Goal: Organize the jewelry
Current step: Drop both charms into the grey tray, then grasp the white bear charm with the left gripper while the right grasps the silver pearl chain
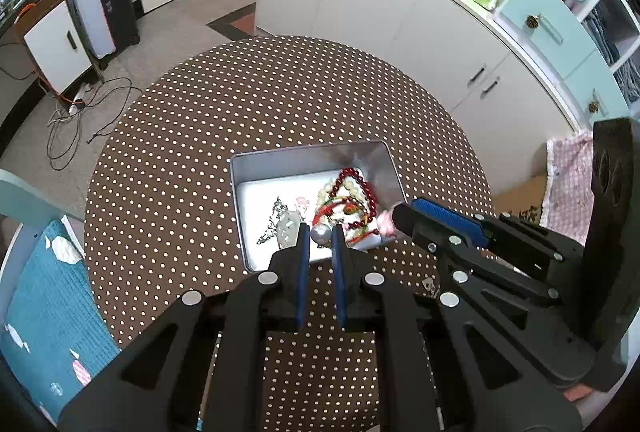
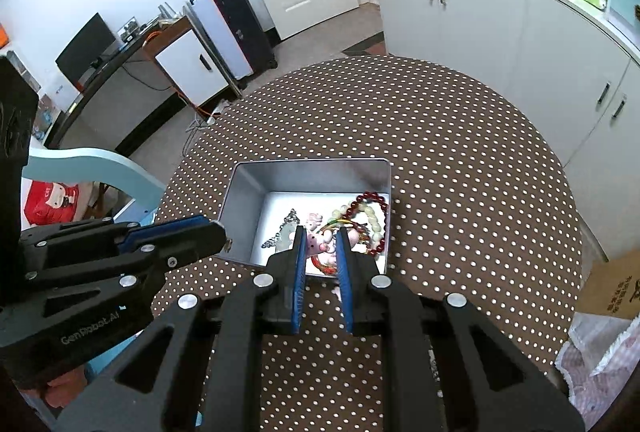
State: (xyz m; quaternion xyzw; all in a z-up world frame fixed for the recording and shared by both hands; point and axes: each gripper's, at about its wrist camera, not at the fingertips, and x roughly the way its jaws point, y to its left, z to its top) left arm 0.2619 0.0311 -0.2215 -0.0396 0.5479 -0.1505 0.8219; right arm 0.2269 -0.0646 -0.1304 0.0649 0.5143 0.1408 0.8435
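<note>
A silver metal tin (image 1: 256, 172) (image 2: 248, 188) stands on the brown polka-dot table (image 1: 260, 104) (image 2: 460, 152). It holds a dark red bead bracelet (image 1: 370, 194) (image 2: 374, 198), a pale bead bracelet (image 1: 322, 194) (image 2: 372, 214), red-green cords and a silver chain piece (image 1: 280, 222) (image 2: 286, 230). My left gripper (image 1: 320, 232) is shut on a silver bead (image 1: 321, 234) over the tin's near edge. My right gripper (image 2: 322, 240) is shut on a pink charm (image 2: 320, 244) (image 1: 386, 222) over the tin's near right corner.
White cabinets (image 1: 400, 4) (image 2: 520, 24) run behind the table. A light blue chair (image 1: 24, 192) (image 2: 100, 160) with a teal cushion (image 1: 44, 308) stands at the left. Cables (image 1: 80, 108) lie on the floor. A pink cloth (image 1: 568, 180) lies at the right.
</note>
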